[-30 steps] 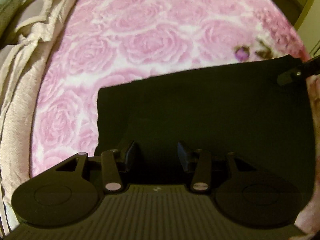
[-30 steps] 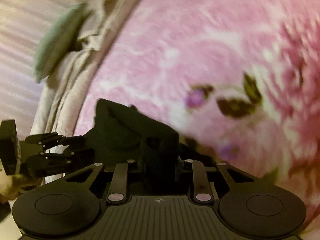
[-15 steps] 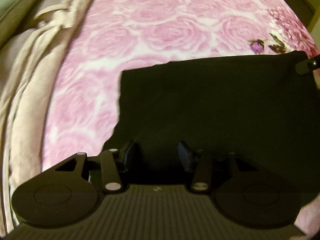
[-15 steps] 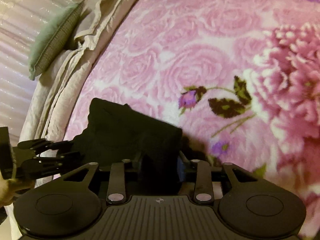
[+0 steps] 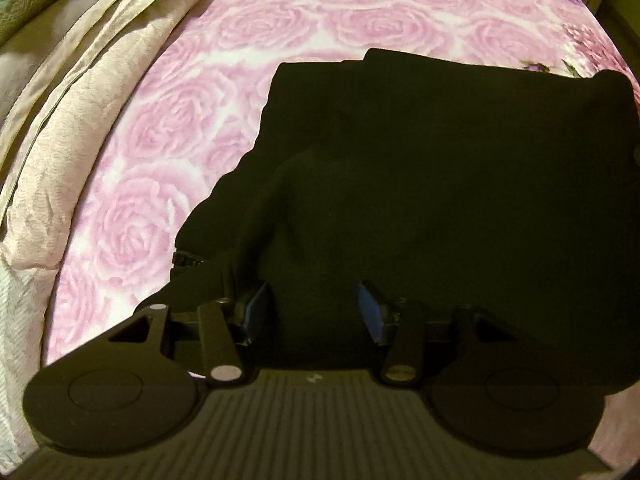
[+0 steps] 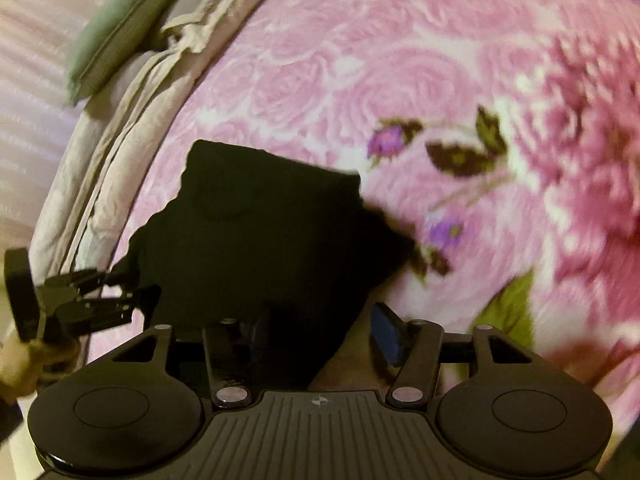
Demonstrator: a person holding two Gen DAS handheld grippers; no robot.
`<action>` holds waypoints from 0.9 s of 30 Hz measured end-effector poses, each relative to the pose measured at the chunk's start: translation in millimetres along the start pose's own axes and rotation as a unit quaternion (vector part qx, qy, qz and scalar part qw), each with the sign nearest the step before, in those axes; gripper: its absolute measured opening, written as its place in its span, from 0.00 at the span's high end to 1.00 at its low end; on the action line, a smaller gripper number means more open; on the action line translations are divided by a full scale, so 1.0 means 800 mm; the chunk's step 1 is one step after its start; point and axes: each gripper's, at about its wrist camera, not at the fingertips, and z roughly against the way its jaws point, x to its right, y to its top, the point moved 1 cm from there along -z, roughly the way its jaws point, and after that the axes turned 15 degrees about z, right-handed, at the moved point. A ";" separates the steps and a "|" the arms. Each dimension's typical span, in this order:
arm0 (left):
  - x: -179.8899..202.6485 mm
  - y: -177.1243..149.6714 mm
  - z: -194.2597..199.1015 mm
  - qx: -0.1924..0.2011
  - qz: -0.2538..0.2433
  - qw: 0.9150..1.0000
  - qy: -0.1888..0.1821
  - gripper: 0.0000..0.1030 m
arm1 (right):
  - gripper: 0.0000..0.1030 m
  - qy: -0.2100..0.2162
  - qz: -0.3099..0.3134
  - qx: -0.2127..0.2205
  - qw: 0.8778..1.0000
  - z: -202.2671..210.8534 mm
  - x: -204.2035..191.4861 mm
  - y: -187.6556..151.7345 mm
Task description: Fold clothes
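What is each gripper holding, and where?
Both jaws are opening, releasing the black garment: left gripper and right gripper each have a near edge between unpressed pads.

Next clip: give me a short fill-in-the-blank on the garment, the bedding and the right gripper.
1. The garment being folded is ____ in colour.
2. It lies on a pink blanket printed with ____.
3. In the right wrist view, the green cushion lies in the upper ____ corner.
4. The right gripper is opening, and its blue pad stands ____ of the cloth.

Missing words: black; roses; left; clear
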 end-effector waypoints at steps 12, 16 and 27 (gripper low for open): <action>-0.058 -0.062 0.073 0.007 0.219 0.976 0.004 0.53 | 0.38 0.010 0.158 0.014 0.987 0.025 -0.037 0.056; -0.054 -0.083 0.078 0.001 0.278 0.961 -0.010 0.53 | 0.38 0.012 0.139 -0.032 0.990 -0.019 -0.034 0.043; -0.014 -0.122 0.091 0.005 0.428 0.902 -0.064 0.45 | 0.38 -0.023 0.191 -0.088 0.977 -0.012 -0.038 0.073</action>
